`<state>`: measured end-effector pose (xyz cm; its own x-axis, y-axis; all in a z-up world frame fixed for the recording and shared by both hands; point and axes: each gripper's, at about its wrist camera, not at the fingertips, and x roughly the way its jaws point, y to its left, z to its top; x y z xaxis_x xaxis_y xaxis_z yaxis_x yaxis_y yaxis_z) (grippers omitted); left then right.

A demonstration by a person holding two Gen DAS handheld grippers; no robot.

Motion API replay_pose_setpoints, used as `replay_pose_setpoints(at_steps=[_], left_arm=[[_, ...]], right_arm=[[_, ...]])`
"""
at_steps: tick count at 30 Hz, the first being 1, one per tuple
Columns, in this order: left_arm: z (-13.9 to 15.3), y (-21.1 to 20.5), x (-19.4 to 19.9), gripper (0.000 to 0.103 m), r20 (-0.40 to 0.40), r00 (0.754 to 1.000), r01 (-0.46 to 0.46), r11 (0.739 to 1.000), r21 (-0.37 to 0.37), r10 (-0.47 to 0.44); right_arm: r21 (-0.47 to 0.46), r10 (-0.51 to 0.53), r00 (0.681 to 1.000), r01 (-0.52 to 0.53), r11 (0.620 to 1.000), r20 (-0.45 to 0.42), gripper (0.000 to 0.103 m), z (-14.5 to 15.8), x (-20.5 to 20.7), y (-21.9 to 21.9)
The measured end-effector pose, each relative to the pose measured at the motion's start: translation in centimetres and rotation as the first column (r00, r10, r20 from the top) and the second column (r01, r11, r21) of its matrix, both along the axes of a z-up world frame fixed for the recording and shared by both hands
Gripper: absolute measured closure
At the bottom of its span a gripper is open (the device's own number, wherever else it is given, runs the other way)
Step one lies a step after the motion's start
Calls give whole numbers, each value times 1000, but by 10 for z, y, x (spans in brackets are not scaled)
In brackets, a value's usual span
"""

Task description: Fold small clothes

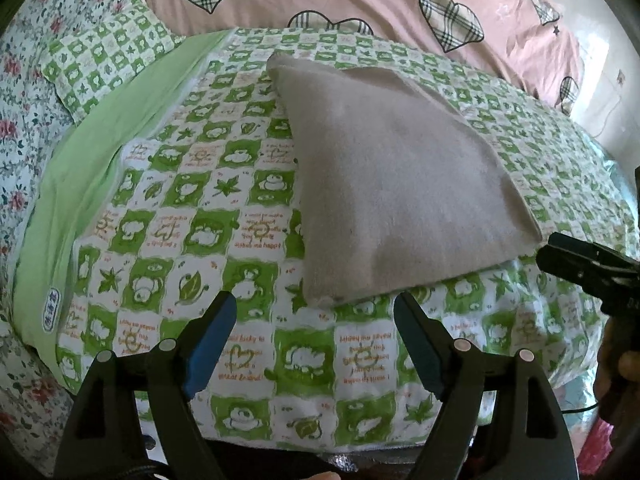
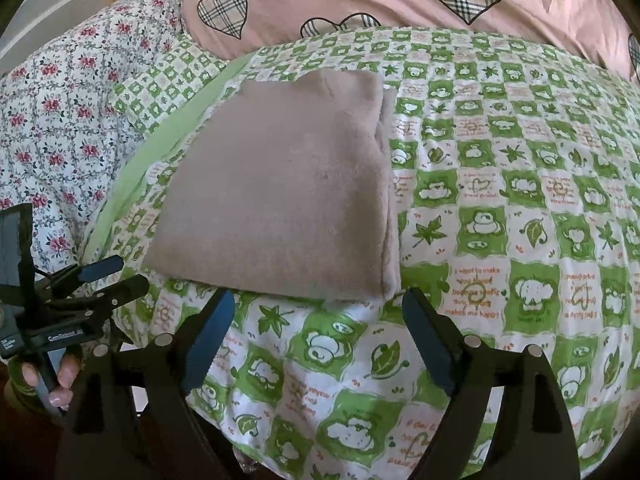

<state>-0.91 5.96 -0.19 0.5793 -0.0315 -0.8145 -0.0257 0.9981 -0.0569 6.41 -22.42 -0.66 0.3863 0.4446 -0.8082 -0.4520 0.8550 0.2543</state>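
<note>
A folded beige garment [image 1: 400, 184] lies flat on a bed [image 1: 192, 208] covered in green-and-white check, just beyond both grippers. The left hand-held gripper [image 1: 316, 312] hangs released, jaws wide and empty, off the cloth's near left corner; the right hand-held gripper [image 2: 318, 308], likewise released and empty, faces its near right corner. The garment's long axis runs from near to far, its stacked edges on the right, so neither hand is clearly closer.
</note>
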Motion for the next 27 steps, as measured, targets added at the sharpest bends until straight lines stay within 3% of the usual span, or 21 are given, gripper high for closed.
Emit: replay_pose_setpoints(at_steps=[19, 27], left_arm=[[20, -9, 36, 20, 49, 999, -5, 1000, 26, 4], [28, -17, 53, 20, 67, 998, -22, 996, 82, 17]], right_arm=[[-19, 32, 998, -31, 999, 48, 15, 16, 32, 25], [-21, 33, 999, -33, 999, 40, 15, 17, 46, 32]])
